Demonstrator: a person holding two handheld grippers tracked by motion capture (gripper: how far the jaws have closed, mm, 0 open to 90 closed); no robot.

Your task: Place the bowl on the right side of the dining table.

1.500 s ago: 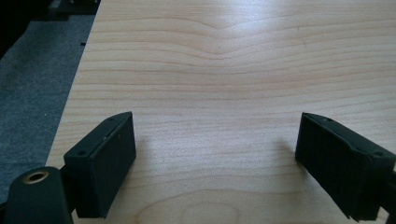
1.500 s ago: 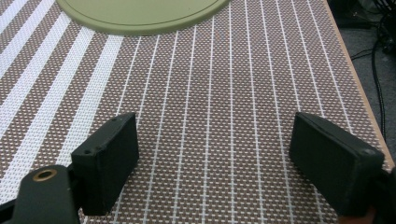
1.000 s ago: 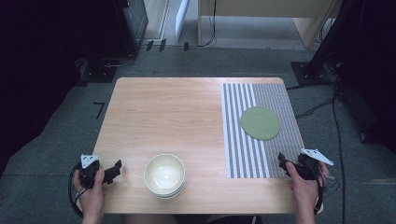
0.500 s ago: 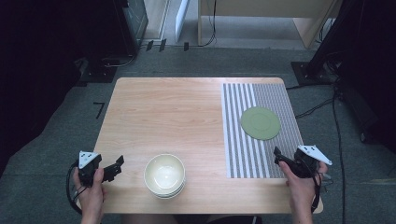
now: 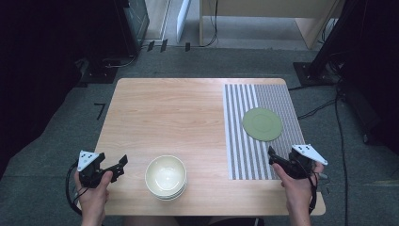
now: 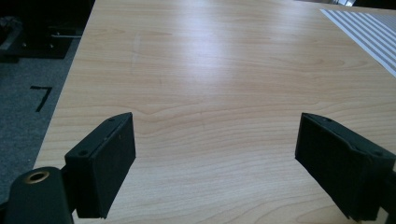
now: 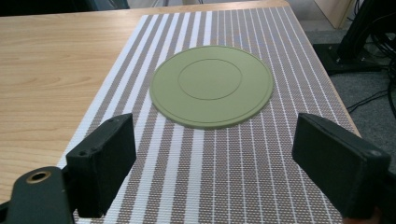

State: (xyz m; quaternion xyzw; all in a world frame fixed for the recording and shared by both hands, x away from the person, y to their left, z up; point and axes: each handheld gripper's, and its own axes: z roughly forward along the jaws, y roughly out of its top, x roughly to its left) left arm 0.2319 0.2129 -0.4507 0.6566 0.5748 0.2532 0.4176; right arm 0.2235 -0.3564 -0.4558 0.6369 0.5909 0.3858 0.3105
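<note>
We are holding the left tool (image 5: 120,165) over the near left corner of the table (image 5: 179,113), its jaws standing wide apart with nothing between them. Just to its right, stacked cream bowls (image 5: 165,176) are sitting near the table's front edge. We are holding the right tool (image 5: 274,159) wide open and empty above the striped placemat (image 5: 244,141), facing the green plate (image 5: 262,124) lying close ahead on it.
</note>
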